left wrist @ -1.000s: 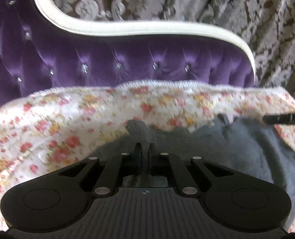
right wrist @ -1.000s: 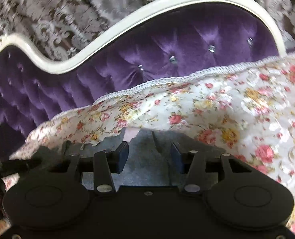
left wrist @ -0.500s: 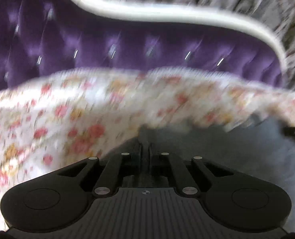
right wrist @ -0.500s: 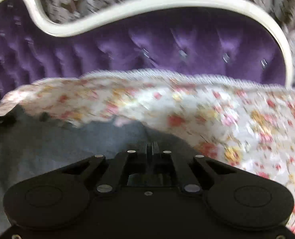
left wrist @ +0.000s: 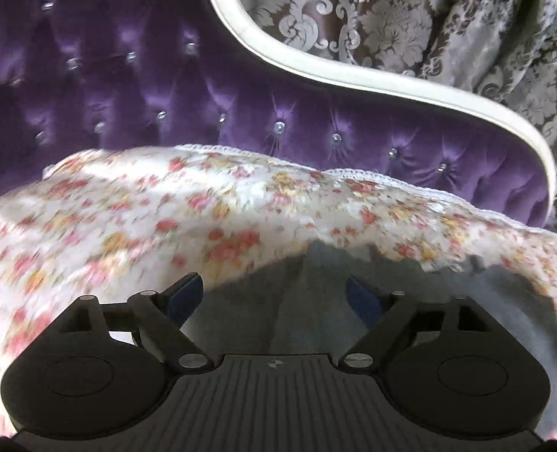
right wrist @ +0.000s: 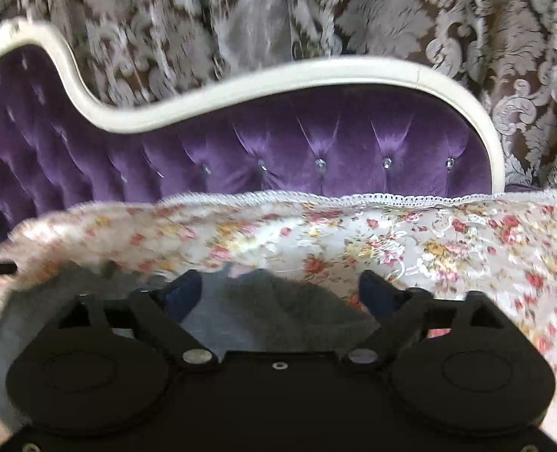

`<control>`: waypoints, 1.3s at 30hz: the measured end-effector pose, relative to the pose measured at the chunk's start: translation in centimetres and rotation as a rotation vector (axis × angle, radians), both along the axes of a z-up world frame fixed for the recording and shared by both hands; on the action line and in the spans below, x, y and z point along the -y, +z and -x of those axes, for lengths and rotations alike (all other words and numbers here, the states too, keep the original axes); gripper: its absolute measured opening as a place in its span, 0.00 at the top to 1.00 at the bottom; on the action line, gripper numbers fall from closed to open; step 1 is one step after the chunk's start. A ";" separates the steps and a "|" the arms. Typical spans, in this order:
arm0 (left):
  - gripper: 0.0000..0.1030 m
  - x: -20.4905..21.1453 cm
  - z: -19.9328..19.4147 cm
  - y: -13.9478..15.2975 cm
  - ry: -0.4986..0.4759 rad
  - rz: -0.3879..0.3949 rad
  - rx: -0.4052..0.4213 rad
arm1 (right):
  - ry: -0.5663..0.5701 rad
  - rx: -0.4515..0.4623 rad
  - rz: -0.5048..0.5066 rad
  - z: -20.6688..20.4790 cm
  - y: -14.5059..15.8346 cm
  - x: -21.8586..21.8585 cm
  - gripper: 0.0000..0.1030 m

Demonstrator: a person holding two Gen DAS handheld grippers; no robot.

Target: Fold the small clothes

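Observation:
A small grey garment [left wrist: 297, 301] lies on the floral cloth [left wrist: 165, 218] that covers the sofa seat. My left gripper [left wrist: 274, 293] is open, its jaws wide apart over the garment's left part, holding nothing. In the right wrist view the same grey garment [right wrist: 278, 309] lies under my right gripper [right wrist: 278, 290], which is also open and empty over the garment's right part. The garment's near portion is hidden behind both gripper bodies.
The purple tufted sofa back [left wrist: 240, 105] with a cream curved frame [left wrist: 353, 75] rises behind the seat. A patterned damask curtain [right wrist: 391, 19] hangs behind it. The floral cloth [right wrist: 466, 245] has a white lace edge at the back.
Both grippers were shut on the grey garment half a second ago and have now opened and let it go. The garment now lies flat on the cloth.

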State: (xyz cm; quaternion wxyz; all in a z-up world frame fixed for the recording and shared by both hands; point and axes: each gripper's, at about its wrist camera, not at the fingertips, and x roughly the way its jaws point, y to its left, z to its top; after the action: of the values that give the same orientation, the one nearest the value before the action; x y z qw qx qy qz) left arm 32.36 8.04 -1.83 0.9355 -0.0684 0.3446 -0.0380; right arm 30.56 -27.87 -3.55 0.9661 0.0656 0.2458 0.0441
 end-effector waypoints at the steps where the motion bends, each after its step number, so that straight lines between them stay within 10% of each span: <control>1: 0.15 0.3 1.6 0.2 -0.003 -0.002 -0.011 | 0.009 0.008 -0.026 1.1 0.2 -0.1 0.06; 12: 0.06 4.9 12.0 -3.4 -0.035 -0.061 -0.106 | 0.038 -0.039 -0.233 7.4 -2.5 -0.5 0.00; 22: 0.05 6.6 13.3 -5.9 -0.001 -0.167 -0.108 | 0.084 -0.012 -0.136 8.7 -2.6 -2.2 0.00; 39: 0.00 7.8 14.7 -6.8 0.050 -0.162 -0.063 | 0.035 -0.083 -0.276 8.2 -3.9 0.1 0.00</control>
State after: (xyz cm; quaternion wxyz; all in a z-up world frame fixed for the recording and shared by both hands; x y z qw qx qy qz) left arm 17.66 0.28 -8.59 0.9272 -0.0023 0.3741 0.0155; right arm 22.35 -28.00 -7.40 0.9359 0.1954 0.2784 0.0916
